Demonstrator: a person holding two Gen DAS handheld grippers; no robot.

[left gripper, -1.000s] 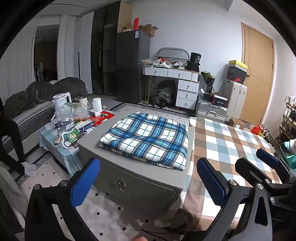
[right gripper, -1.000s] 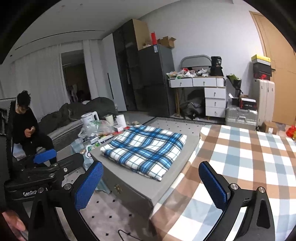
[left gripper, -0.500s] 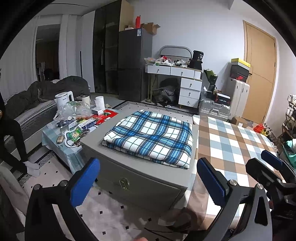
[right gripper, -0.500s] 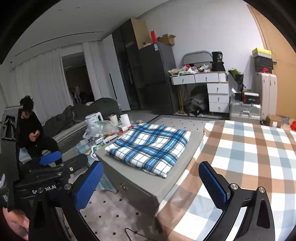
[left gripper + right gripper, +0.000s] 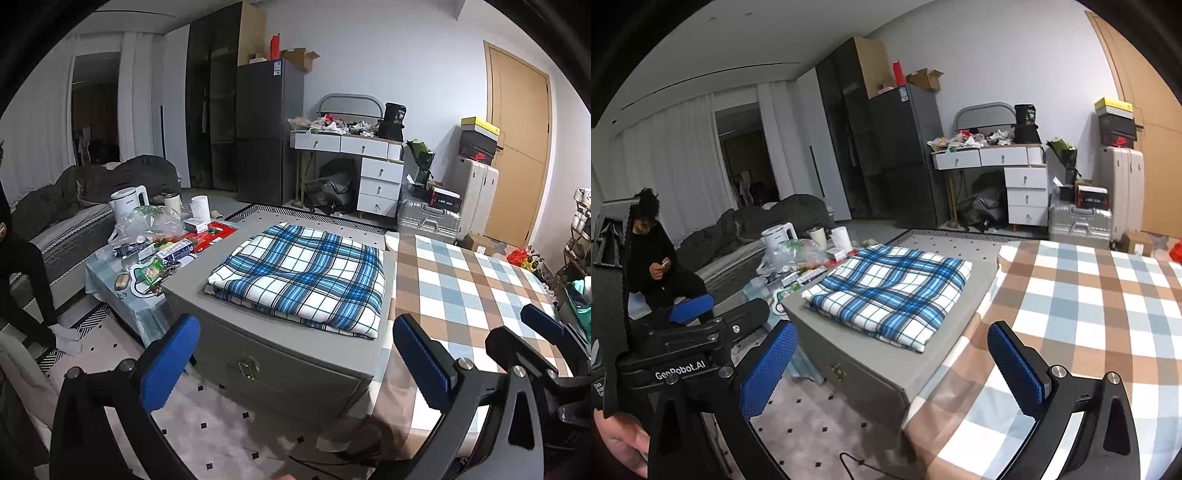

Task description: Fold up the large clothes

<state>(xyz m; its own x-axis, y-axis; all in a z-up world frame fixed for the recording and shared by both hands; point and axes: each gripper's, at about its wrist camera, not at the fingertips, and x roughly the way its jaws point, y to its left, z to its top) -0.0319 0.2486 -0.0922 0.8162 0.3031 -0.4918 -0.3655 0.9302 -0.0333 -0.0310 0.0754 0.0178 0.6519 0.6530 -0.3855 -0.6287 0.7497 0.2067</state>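
Observation:
A blue and white plaid cloth (image 5: 303,280) lies folded into a flat rectangle on a grey chest (image 5: 273,354); it also shows in the right wrist view (image 5: 890,291). My left gripper (image 5: 295,362) is open and empty, held well back from the chest's front. My right gripper (image 5: 892,365) is open and empty, also held back. The right gripper shows at the right edge of the left wrist view (image 5: 539,332). The left gripper shows at the left of the right wrist view (image 5: 690,317).
A brown and blue checked cover (image 5: 472,291) spreads on the surface right of the chest. A cluttered low table (image 5: 147,254) with a kettle stands left. A person in black (image 5: 653,254) sits on the sofa. A cable (image 5: 857,461) lies on the floor.
Both grippers have drawn a little back and tilted upward, so the chest and cloth sit lower in view. Both stay open and empty.

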